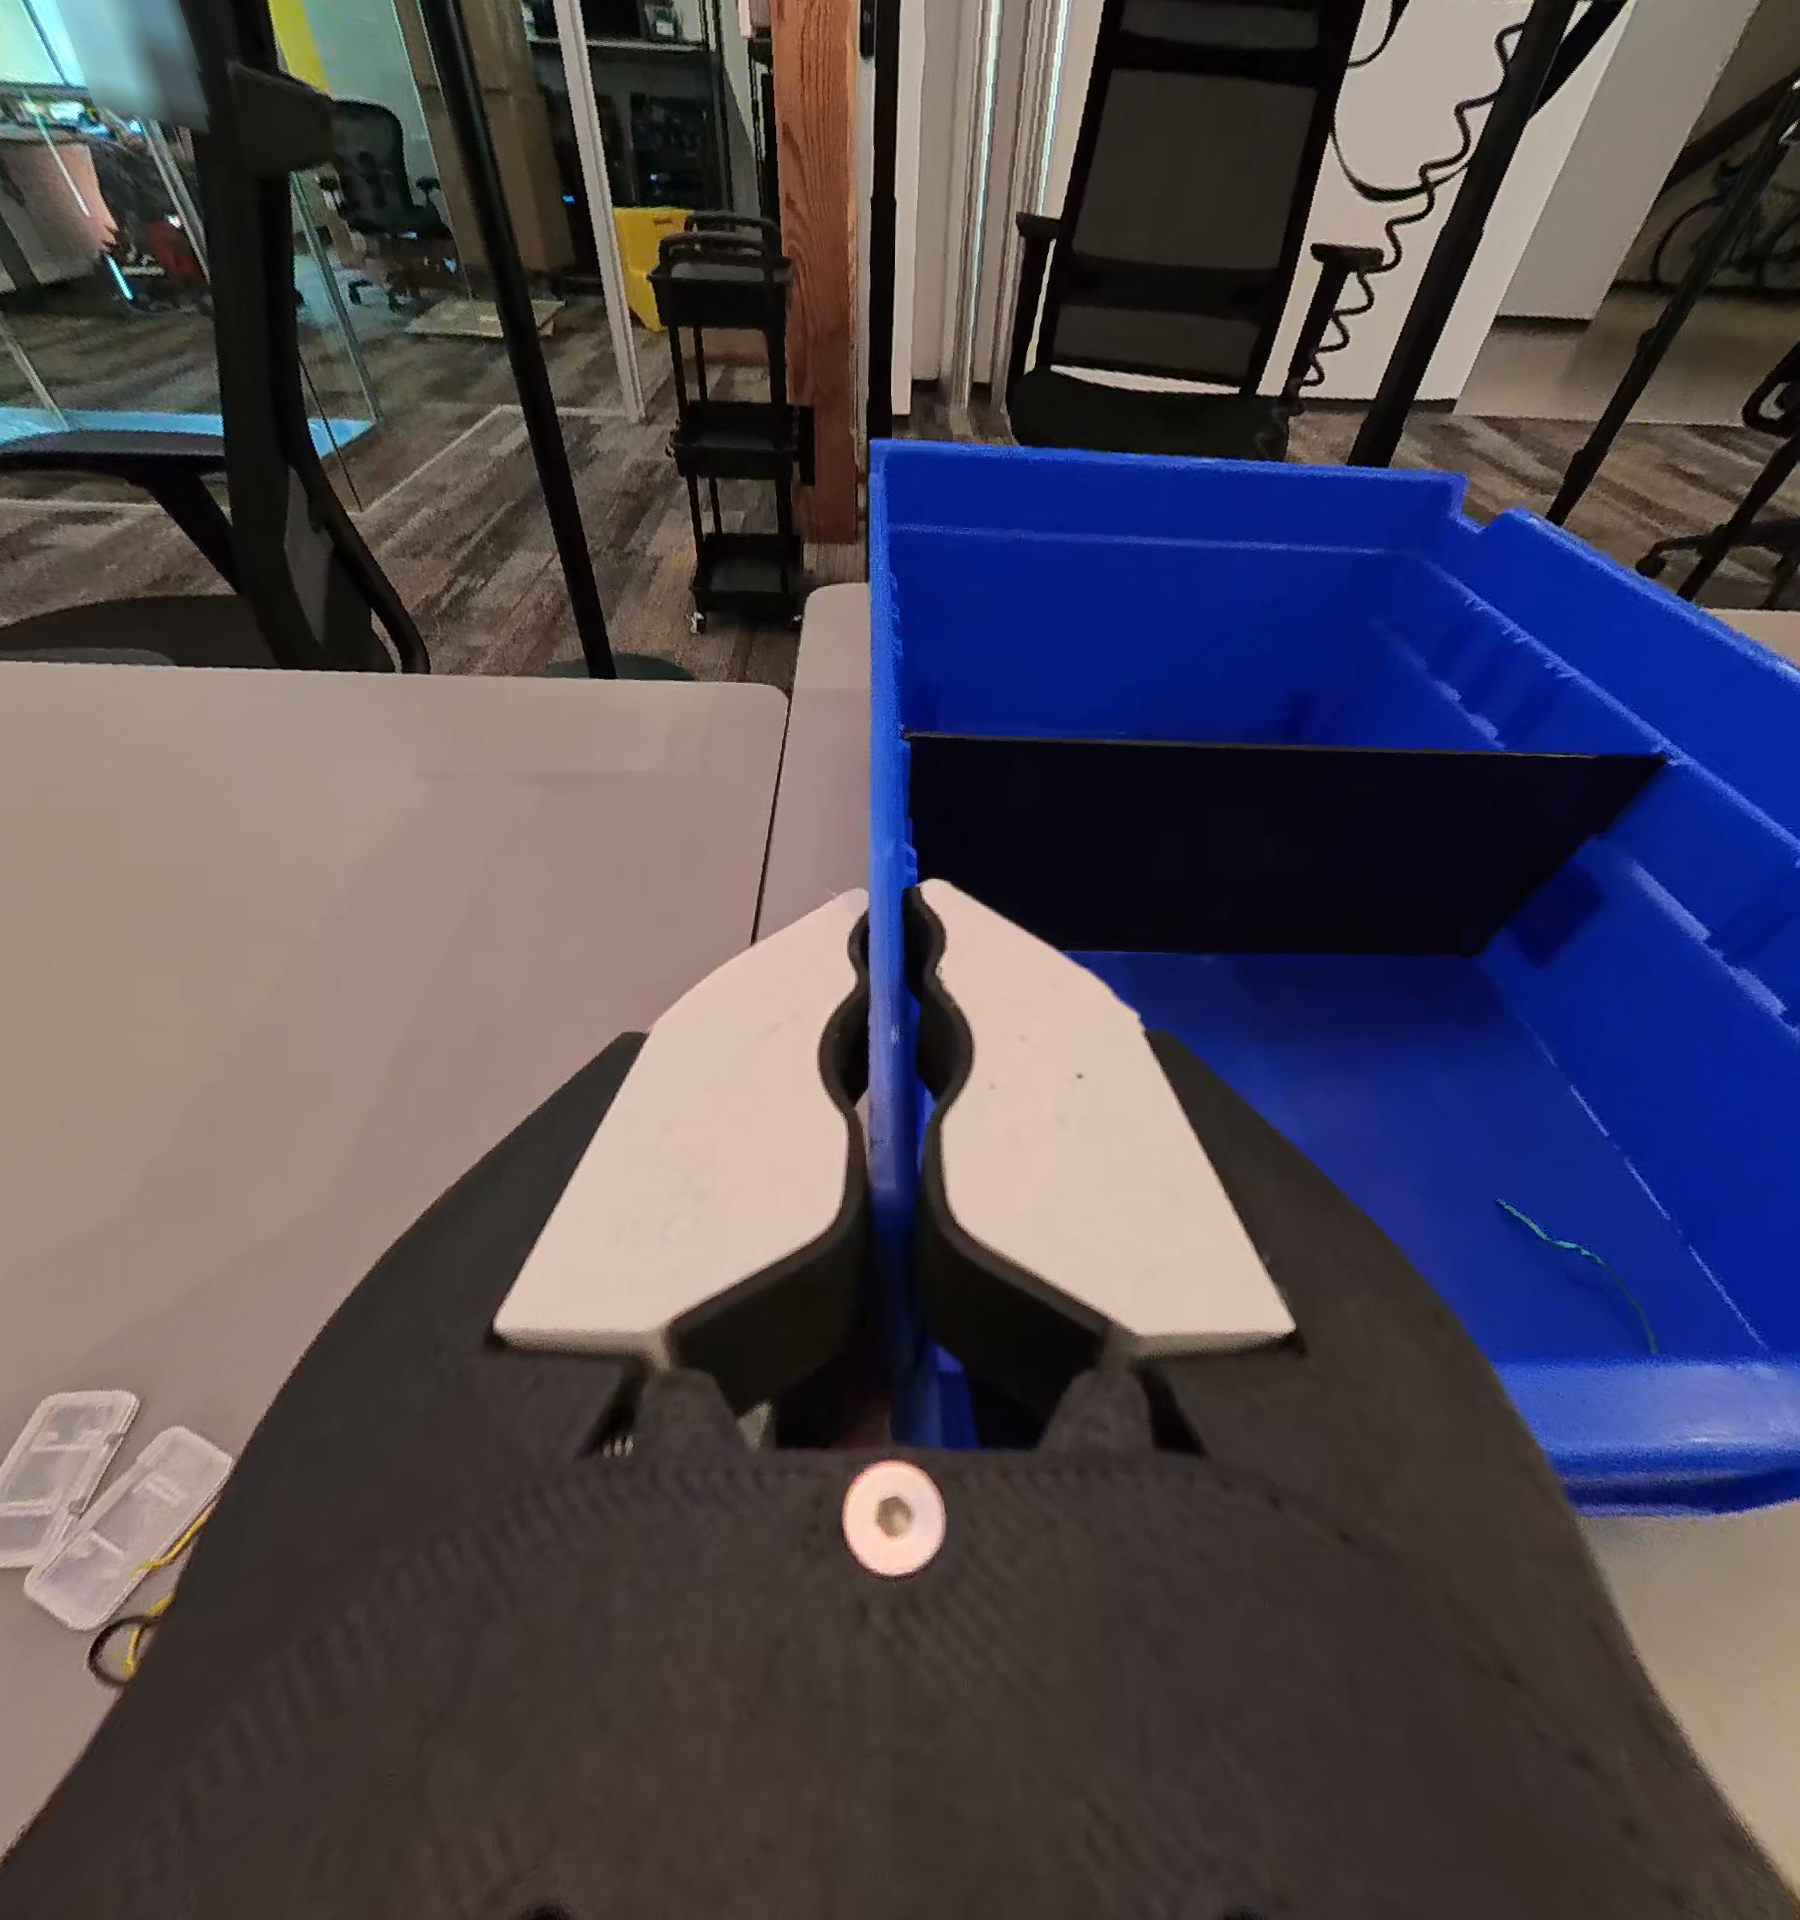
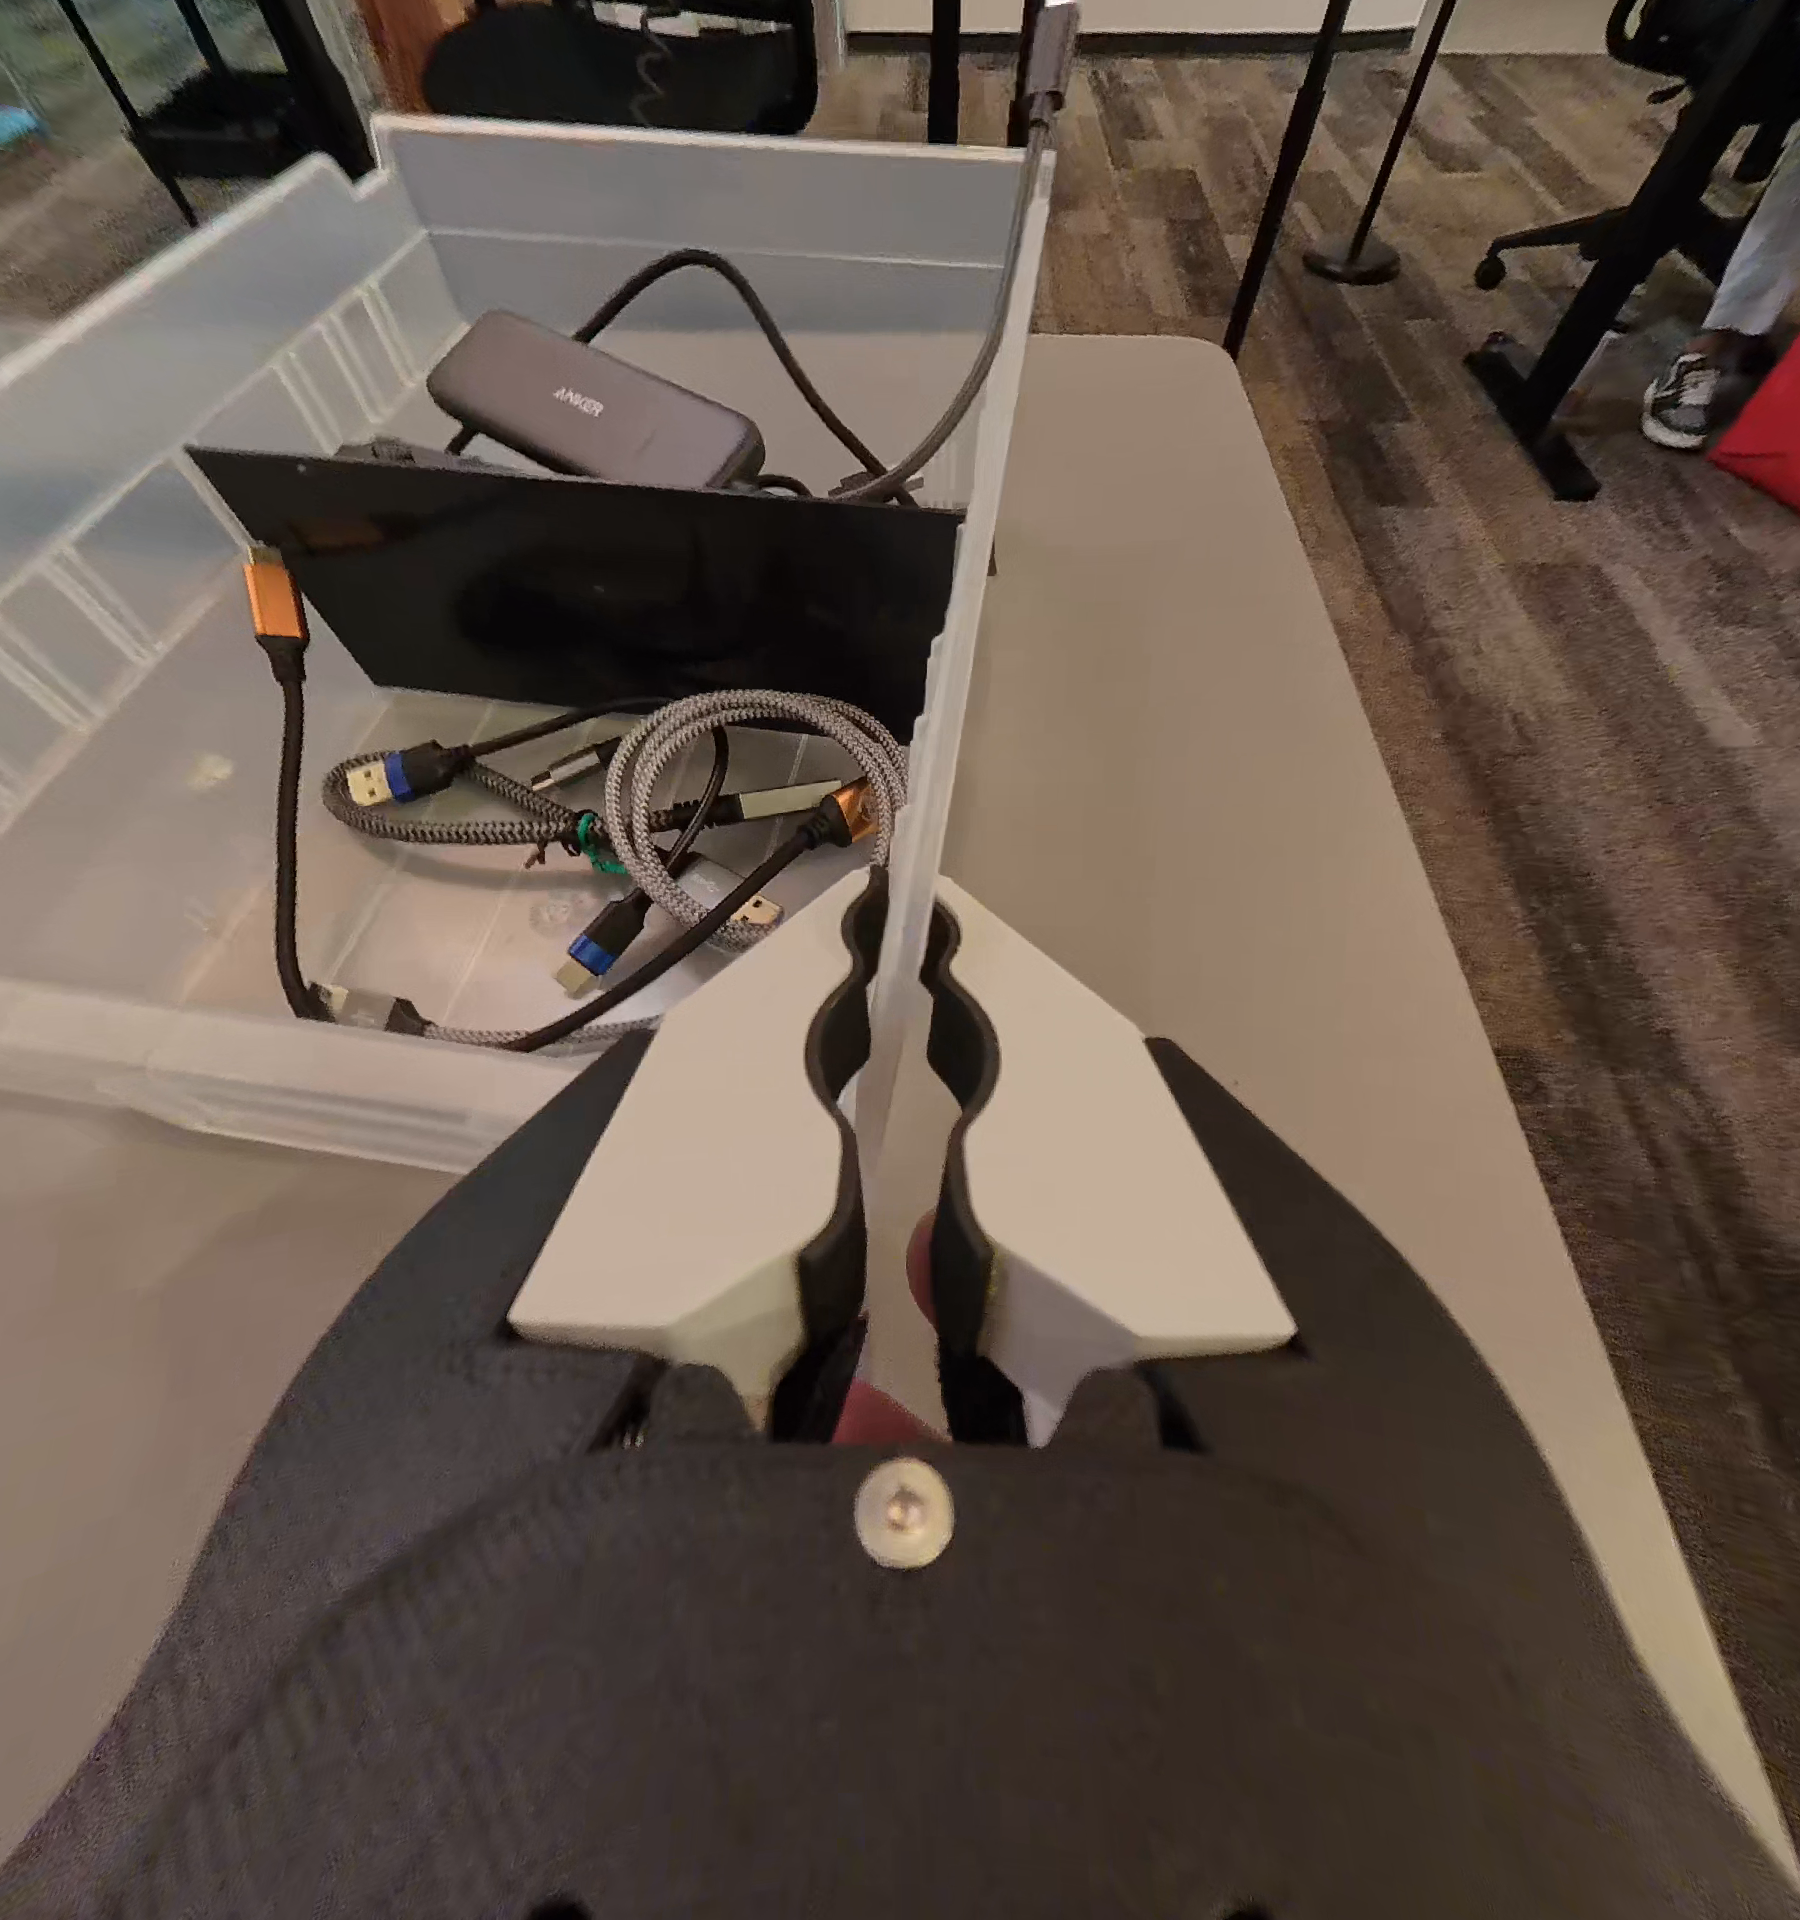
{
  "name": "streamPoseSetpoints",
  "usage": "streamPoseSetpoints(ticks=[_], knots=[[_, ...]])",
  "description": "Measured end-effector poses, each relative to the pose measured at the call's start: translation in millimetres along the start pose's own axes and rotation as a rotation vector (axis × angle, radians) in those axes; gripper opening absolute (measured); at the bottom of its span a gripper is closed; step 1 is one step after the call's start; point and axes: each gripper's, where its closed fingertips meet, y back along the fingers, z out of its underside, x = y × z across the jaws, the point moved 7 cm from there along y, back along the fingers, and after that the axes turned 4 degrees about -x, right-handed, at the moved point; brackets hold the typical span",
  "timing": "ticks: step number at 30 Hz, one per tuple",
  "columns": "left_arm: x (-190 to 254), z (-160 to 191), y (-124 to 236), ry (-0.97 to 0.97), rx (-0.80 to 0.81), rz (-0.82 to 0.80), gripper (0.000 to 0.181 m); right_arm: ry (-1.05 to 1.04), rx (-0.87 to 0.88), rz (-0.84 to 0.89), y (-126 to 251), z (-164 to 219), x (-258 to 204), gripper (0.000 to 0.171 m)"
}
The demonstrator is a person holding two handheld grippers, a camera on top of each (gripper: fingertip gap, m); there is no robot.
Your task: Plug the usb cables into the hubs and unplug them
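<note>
My left gripper [image 1: 891, 904] is shut on the left wall of a blue bin [image 1: 1291, 1122], which holds only a black divider [image 1: 1239, 847] and a thin green wire [image 1: 1582, 1273]. My right gripper [image 2: 901, 894] is shut on the right wall of a clear bin [image 2: 96, 665]. In its near compartment lie several tangled USB cables [image 2: 605, 821] with orange-collared and blue-collared plugs. A black divider [image 2: 605, 592] splits the clear bin. A dark grey hub [image 2: 595, 400] with its black cord lies in the far compartment. A second grey hub [image 2: 704, 883] shows under the cables.
Both bins stand on grey tables [image 1: 335, 883]. Two small clear plastic cases [image 1: 85, 1501] and a thin wire lie at the left table's near edge. Office chairs [image 1: 1176, 239], a black cart [image 1: 735, 416] and stand poles are beyond. A person's leg and shoe [image 2: 1696, 384] are at far right. Across from one pair of fingers to the other is roughly 100 cm. The right tips stand about 20 cm off the dark grey hub [image 2: 595, 400].
</note>
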Motion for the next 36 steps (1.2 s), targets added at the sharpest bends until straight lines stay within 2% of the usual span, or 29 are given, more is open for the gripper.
streamPoseSetpoints(ticks=[17, 26, 36], knots=[[18.9, 4.9, 30.0, -0.006, 0.063, 0.044, 0.002, 0.080, -0.079, 0.061, 53.0, 27.5, -76.3, 0.004], [30.2, -6.0, 63.5, 0.081, 0.150, 0.079, 0.002, 0.157, -0.116, -0.017, 85.8, 45.2, -141.1, 0.004], [42.3, -26.5, 101.9, 0.161, 0.222, 0.081, 0.002, 0.265, -0.157, -0.126, 102.3, 53.2, -212.7, 0.005]])
